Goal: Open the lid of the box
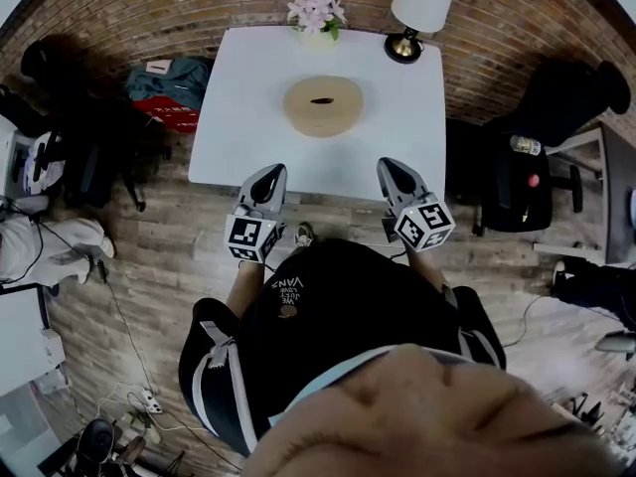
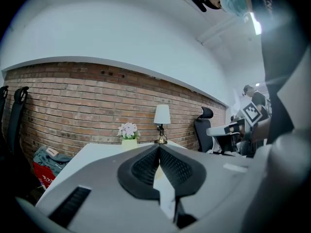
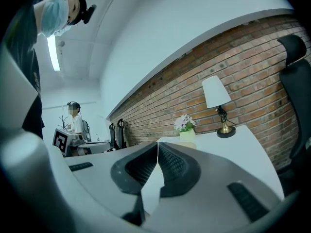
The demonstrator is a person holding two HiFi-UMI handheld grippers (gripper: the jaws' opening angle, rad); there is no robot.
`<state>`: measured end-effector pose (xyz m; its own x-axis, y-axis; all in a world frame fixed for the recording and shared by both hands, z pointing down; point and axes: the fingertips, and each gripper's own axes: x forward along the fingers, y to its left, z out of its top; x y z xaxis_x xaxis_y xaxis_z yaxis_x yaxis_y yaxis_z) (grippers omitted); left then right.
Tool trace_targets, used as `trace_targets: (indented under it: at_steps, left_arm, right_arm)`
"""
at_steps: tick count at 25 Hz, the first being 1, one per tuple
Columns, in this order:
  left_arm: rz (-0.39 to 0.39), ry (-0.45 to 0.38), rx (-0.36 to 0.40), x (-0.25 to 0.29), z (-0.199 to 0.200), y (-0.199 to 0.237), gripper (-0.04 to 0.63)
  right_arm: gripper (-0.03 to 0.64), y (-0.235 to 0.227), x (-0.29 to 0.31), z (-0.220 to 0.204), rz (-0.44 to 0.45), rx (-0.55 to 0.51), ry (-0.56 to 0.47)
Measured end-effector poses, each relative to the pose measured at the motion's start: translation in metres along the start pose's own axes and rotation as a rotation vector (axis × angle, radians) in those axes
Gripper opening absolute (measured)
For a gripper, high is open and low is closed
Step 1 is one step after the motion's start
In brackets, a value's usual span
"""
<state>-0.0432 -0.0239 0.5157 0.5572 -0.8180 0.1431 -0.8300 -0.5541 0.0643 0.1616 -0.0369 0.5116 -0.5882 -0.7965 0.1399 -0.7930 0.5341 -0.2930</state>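
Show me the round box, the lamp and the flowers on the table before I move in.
round box (image 1: 323, 109): head view, centre of its top face.
lamp (image 1: 422, 0): head view, on the white shade.
flowers (image 1: 316, 10): head view, on the blossoms.

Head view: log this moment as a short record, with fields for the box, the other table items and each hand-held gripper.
box: round, tan box in the middle of the white table
lid: lid on, not yet touched
other table items: flowers and lamp at the far edge
left hand-held gripper: jaws together, empty, at the near table edge, apart from the box
right hand-held gripper: jaws together, empty, at the near edge
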Motion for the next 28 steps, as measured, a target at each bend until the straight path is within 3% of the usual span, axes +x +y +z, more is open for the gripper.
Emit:
trace_targets:
  at_steps: [17, 28]
  left_arm:
    - [-0.144, 0.051, 0.008, 0.011, -0.018, 0.089, 0.011]
    - [-0.156, 0.088, -0.042, 0.046, -0.036, 0.094, 0.012]
  right_arm:
    - [0.003, 0.036, 0.066, -0.004, -0.102, -0.019, -0.014]
    - [0.005, 0.023, 0.107, -0.001, 0.024, -0.092, 0.092]
